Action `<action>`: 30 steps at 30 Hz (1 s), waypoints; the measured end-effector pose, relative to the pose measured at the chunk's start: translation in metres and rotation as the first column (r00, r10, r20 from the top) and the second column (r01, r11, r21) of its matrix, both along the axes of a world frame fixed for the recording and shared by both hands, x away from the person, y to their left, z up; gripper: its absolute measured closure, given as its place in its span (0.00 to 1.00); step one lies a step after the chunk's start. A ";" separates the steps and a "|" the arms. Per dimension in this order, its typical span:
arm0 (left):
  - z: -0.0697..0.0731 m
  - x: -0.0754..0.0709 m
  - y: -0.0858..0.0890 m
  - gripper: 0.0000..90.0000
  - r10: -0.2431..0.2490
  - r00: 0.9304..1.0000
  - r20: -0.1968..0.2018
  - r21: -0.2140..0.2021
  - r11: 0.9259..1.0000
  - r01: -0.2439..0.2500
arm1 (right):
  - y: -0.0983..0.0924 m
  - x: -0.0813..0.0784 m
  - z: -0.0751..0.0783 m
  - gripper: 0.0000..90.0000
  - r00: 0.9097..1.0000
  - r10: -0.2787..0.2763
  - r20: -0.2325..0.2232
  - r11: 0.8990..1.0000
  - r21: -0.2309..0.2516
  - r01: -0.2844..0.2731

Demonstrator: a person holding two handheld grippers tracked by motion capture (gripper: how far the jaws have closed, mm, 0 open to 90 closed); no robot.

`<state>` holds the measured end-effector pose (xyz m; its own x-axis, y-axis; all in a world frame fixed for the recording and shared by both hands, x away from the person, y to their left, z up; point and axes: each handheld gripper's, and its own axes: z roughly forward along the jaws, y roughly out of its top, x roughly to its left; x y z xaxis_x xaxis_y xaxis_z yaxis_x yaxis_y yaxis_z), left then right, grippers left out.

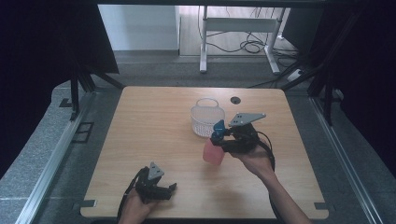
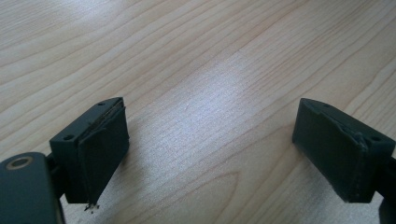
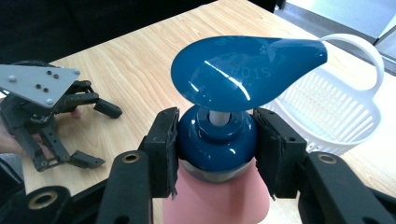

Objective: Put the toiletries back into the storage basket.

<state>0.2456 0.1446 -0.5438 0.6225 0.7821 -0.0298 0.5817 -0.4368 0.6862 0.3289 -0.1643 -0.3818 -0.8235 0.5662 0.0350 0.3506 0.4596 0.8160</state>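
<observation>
A pink pump bottle (image 1: 213, 151) with a blue pump head (image 3: 243, 70) hangs just above the table near its middle. My right gripper (image 1: 223, 140) is shut on the bottle's blue collar (image 3: 217, 137), one pad on each side. A white slotted basket (image 1: 205, 120) with a handle stands just beyond the bottle, and its rim (image 3: 327, 116) lies behind the pump head in the right gripper view. My left gripper (image 1: 166, 190) rests near the table's front edge, its fingers (image 2: 100, 149) wide apart with bare wood between them. It also lies at the left of the right gripper view as the left gripper (image 3: 91, 133).
The wooden table (image 1: 154, 135) has a dark round hole (image 1: 235, 100) at its far edge behind the basket. Metal rails run along both sides of the table. A white desk frame and cables stand on the floor beyond.
</observation>
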 end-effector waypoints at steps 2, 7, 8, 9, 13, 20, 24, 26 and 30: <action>0.000 0.000 0.000 0.11 0.000 1.000 0.000 0.000 1.000 0.000 | 0.000 0.002 0.002 0.58 1.000 -0.003 0.003 1.000 -0.003 0.003; 0.000 0.000 0.000 0.11 0.000 1.000 0.000 0.000 1.000 0.000 | -0.001 0.007 0.006 0.58 1.000 -0.015 0.001 1.000 0.003 0.015; 0.000 0.000 0.000 0.11 0.000 1.000 0.000 0.000 1.000 0.000 | -0.001 0.008 0.006 0.58 1.000 -0.015 0.003 1.000 0.004 0.015; 0.000 0.000 0.000 0.11 0.000 1.000 0.000 0.000 1.000 0.000 | -0.001 0.009 0.007 0.59 1.000 -0.018 0.003 1.000 0.003 0.018; 0.000 0.000 0.000 0.11 0.001 1.000 0.000 -0.001 1.000 -0.001 | -0.001 0.013 0.011 0.58 1.000 -0.023 0.008 1.000 -0.002 0.023; 0.000 0.000 0.000 0.11 -0.002 1.000 0.000 0.003 1.000 0.002 | -0.001 0.020 0.016 0.58 0.999 -0.038 0.011 0.999 -0.002 0.038; 0.000 0.000 0.000 0.11 -0.002 1.000 0.000 0.003 1.000 0.002 | -0.001 0.024 0.019 0.58 0.999 -0.047 0.015 0.999 -0.002 0.047; 0.000 0.000 0.000 0.11 -0.002 1.000 0.000 0.003 1.000 0.002 | -0.002 0.026 0.020 0.59 0.999 -0.050 0.017 0.999 0.000 0.051; 0.000 0.000 0.000 0.11 -0.002 1.000 0.001 0.002 1.000 0.002 | -0.002 0.030 0.024 0.59 0.998 -0.058 0.022 0.998 -0.001 0.058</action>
<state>0.2461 0.1445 -0.5439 0.6238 0.7811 -0.0279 0.5805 -0.4391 0.6857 0.3587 -0.1659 -0.3575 -0.7897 0.6133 0.0160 0.3587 0.4405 0.8230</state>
